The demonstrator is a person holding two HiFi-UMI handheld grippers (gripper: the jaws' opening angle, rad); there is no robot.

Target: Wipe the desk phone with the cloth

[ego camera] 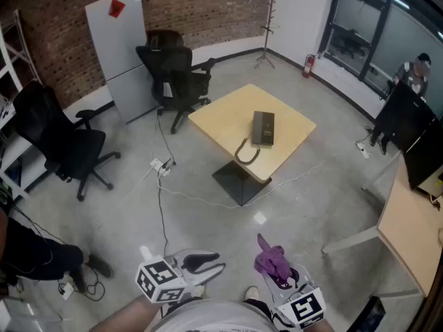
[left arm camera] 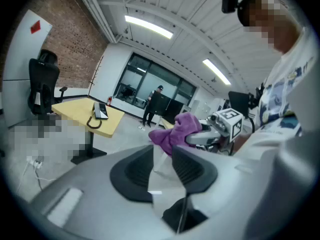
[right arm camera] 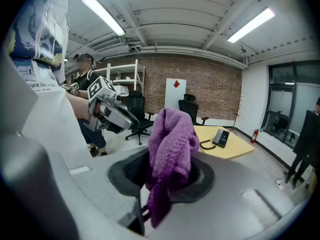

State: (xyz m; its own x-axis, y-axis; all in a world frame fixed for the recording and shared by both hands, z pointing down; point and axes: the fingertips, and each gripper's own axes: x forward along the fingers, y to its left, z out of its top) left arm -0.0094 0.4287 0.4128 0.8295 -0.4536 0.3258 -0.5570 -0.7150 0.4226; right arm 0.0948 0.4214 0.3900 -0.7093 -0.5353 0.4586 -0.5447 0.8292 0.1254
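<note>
While the desk phone [ego camera: 264, 127] lies face up near the middle of the yellow table [ego camera: 221, 120], a dark curved piece (handset or cord, too small to tell) rests just beside it toward the table's near edge. Both grippers are well apart from the table, on its near side, over the bare floor. The right gripper [ego camera: 282, 277] pinches the purple cloth [ego camera: 271, 260] between its fingers [right arm camera: 131, 170]; the cloth bunches upward out of the jaws and a tail hangs below them. The left gripper [ego camera: 211, 263] is level with the right one, equally far from the table, its fingers [left arm camera: 137, 171] drawn together with nothing between them.
</note>
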